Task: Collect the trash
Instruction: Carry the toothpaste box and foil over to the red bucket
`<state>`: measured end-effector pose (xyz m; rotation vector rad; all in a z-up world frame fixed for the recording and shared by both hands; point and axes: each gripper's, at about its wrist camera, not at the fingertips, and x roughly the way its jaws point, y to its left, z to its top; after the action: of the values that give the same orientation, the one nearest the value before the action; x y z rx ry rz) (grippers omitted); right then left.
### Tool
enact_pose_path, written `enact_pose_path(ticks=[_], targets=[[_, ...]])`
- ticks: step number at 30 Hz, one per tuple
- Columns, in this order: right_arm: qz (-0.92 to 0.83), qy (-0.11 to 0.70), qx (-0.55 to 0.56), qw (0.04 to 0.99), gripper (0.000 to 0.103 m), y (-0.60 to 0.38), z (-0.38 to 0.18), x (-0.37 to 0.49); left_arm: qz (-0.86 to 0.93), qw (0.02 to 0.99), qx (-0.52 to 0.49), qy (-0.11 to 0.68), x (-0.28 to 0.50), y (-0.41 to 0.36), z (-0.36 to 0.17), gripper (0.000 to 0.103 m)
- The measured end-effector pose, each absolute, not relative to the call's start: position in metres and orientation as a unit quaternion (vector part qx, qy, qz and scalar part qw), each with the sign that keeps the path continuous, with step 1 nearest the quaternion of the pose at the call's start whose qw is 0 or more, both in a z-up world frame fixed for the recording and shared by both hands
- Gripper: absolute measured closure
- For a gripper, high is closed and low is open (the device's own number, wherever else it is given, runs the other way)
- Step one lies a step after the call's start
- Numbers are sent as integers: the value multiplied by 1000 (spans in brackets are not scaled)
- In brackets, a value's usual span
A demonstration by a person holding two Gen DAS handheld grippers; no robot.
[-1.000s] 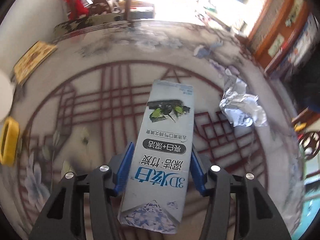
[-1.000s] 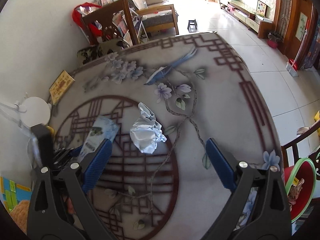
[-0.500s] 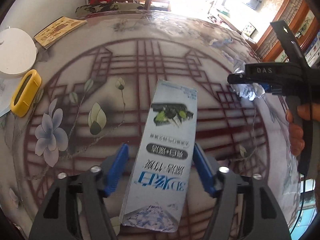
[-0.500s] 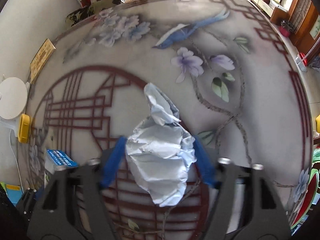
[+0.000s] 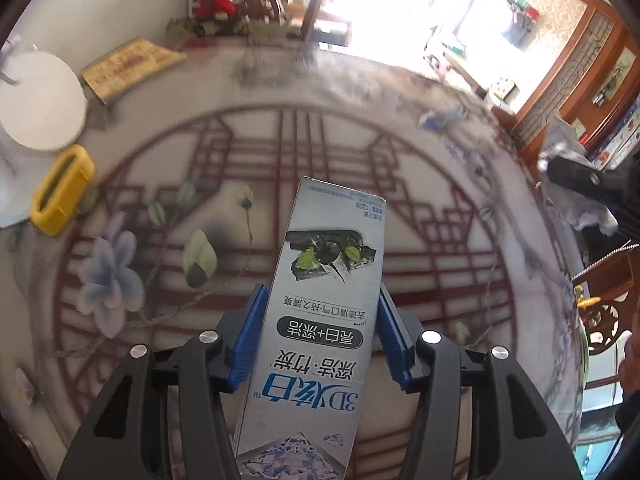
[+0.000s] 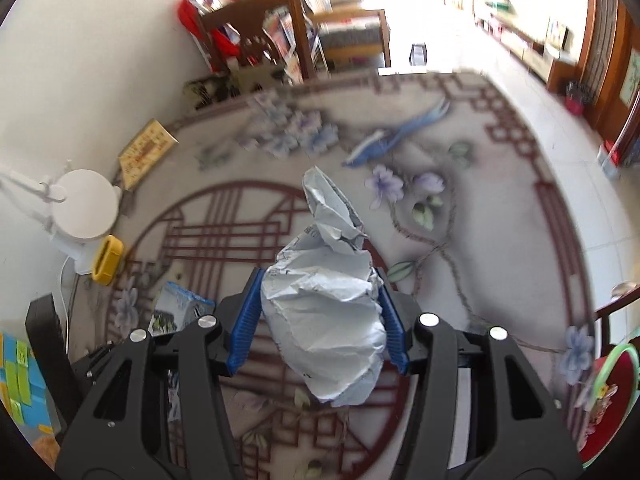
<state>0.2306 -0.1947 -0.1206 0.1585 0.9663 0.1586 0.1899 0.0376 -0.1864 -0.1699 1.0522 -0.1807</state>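
A long silver-blue toothpaste box (image 5: 336,220) sticks forward out of my left gripper (image 5: 322,292). The blue pads press on both its sides, the jaws are closing on it, and it hangs above the painted table (image 5: 420,208). In the right wrist view the same box (image 6: 180,308) shows at lower left. My right gripper (image 6: 318,276) is shut on a crumpled ball of white paper (image 6: 324,308), held clear of the tabletop. From the left wrist view that gripper (image 5: 580,176) appears blurred at the right edge, paper (image 5: 588,216) hanging under it.
At the table's left side stand a white round lamp base (image 5: 38,100), a yellow loop-shaped object (image 5: 60,190) and a gold card (image 5: 132,66). A wooden chair (image 6: 256,36) stands behind the table. A red bowl (image 6: 612,392) sits off the right edge.
My right gripper came down around the crumpled paper, shut on it and lifted it off the table. The left gripper kept the box and drifted across the table.
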Motion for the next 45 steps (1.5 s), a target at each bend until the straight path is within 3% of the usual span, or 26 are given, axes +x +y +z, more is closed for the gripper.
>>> enact_pose_path(ticks=[11, 19, 45], targets=[[66, 377, 62, 922, 50, -214, -47, 156, -73, 904, -84, 413, 146, 37, -90, 53], [66, 350, 88, 930, 50, -234, -27, 115, -96, 924, -73, 363, 108, 4, -39, 53], [46, 300, 123, 945, 50, -332, 6, 35, -136, 933, -35, 330, 53, -106, -3, 53]])
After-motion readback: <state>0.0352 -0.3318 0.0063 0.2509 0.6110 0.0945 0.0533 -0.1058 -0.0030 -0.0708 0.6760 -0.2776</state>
